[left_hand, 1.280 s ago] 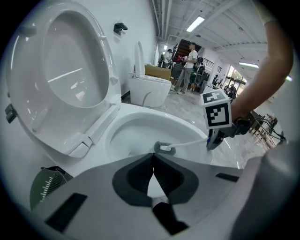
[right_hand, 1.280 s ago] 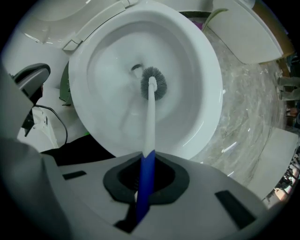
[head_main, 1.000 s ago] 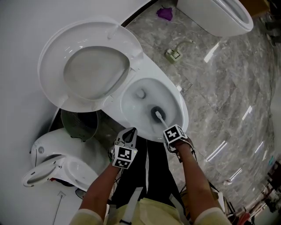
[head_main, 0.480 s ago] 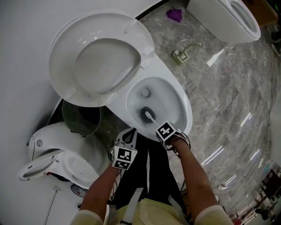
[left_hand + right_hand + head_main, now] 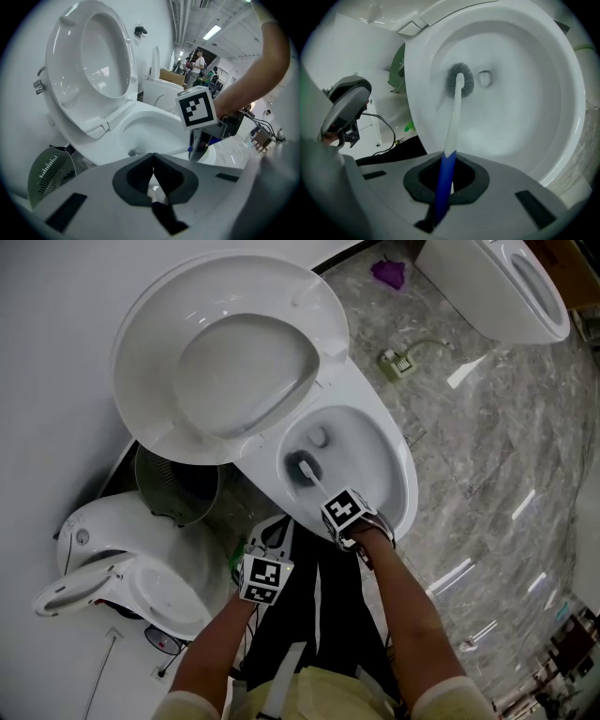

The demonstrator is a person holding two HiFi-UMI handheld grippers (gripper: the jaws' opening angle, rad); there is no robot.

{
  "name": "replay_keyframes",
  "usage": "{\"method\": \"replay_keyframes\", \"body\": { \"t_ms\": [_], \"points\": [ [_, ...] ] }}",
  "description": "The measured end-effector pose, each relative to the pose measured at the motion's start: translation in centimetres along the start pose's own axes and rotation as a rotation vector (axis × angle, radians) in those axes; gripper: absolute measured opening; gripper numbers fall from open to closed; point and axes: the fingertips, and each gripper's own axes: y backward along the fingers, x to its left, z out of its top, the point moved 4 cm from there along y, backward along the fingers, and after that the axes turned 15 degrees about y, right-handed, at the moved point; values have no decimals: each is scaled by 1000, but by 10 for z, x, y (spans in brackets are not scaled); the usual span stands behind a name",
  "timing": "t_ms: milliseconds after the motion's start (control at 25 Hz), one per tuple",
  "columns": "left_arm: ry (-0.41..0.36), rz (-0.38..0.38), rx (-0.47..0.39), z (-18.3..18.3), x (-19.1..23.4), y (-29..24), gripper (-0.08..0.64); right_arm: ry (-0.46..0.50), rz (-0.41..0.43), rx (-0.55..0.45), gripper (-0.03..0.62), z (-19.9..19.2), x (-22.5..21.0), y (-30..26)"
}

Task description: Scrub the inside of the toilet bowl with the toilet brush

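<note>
- The toilet brush (image 5: 453, 122) has its grey bristle head down inside the toilet bowl (image 5: 567, 98), against the inner wall just beside the drain opening.
- The right gripper (image 5: 446, 177) has its jaws clamped on the brush's blue handle end.
- The left gripper (image 5: 153, 174) holds nothing, its jaws pressed together, near the bowl's front edge.
- The lid (image 5: 234, 362) stands raised.
- A green slatted bin (image 5: 173, 486) sits beside the toilet.

Three views, one toilet
The head view looks steeply down on the toilet bowl (image 5: 370, 456) from overhead; the left gripper view sits low beside it, facing the raised lid (image 5: 101, 56); the right gripper view looks along the toilet brush (image 5: 454, 112), close inside. All share the bowl.
</note>
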Motion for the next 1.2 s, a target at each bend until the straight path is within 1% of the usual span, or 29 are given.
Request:
{"method": "replay_keyframes", "body": {
  "t_ms": [120,240,400,560,640,760,880,960,1080,1120,1200],
  "points": [
    [12,-18,-10,5,-1,-3,12,-7,-14,-16,15,9,-6,0],
    [20,-26,2,8,0,-7,12,-8,-32,-38,15,18,-11,4],
    [3,-28,28,12,-3,-10,12,16,-49,-58,15,24,-18,-1],
    [-6,-47,18,23,-7,-16,12,5,-70,-94,15,28,-23,1],
    [10,-69,22,29,-8,-20,12,1,-100,-127,14,30,-26,5],
    [74,-104,47,38,-9,-23,12,17,-154,-166,15,32,-31,14],
    [109,-100,35,49,-8,-26,12,52,-197,-172,15,33,-37,22],
    [105,-93,29,54,-7,-28,12,71,-232,-165,15,35,-42,25],
    [86,-91,47,56,-8,-31,12,119,-335,-122,15,36,-53,28],
    [73,-90,51,58,-8,-31,12,131,-358,-107,15,37,-57,29],
    [44,-87,60,57,-8,-31,12,129,-370,-99,15,36,-63,30]
  ]
}}
